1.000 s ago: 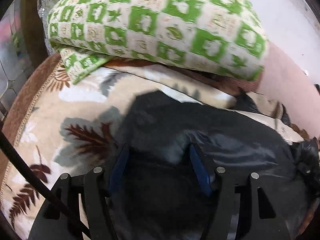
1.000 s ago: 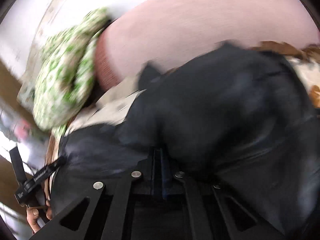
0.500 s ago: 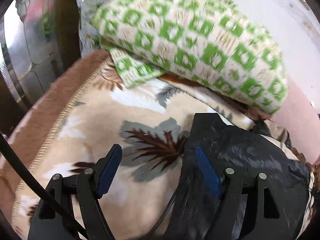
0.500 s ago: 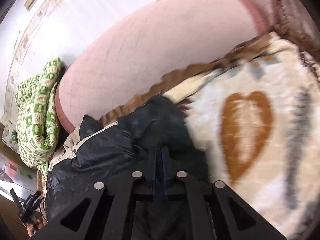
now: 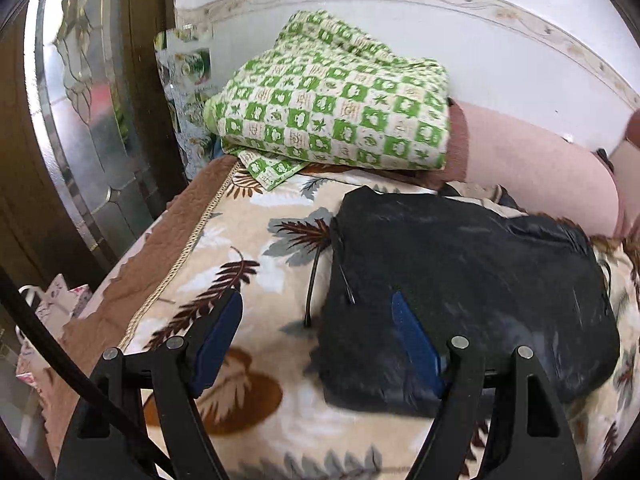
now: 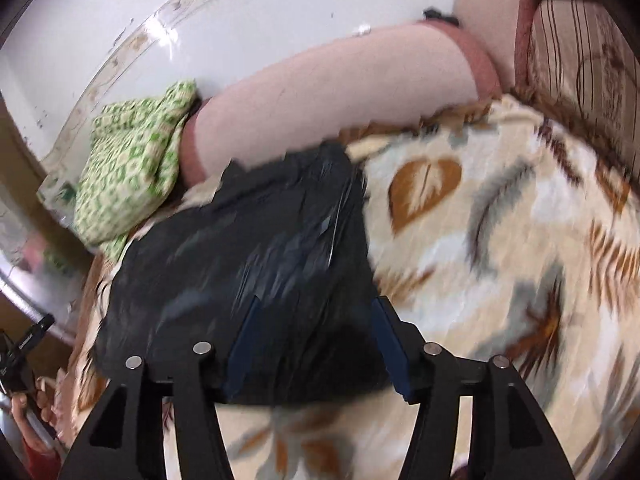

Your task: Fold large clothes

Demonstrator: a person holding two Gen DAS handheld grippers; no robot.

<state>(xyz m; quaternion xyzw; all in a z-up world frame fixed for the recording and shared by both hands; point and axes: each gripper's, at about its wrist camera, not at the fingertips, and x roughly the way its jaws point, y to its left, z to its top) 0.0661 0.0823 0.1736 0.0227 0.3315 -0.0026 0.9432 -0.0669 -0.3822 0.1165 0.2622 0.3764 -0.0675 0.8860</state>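
A bed [image 5: 248, 280] with a leaf-print blanket is carrying a folded black jacket [image 5: 460, 280].
The right gripper [image 6: 316, 344], fingers [image 6: 244, 336] opening and gripping nothing, is sitting nearer; the left gripper [image 5: 316, 340] is hanging released at the jacket's left edge.

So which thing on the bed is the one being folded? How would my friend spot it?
Start at the bed's leaf-patterned blanket. Behind it a green checked quilt leans by the wall; in front of that lies the folded black jacket. It is the only dark, shiny, plain thing there.
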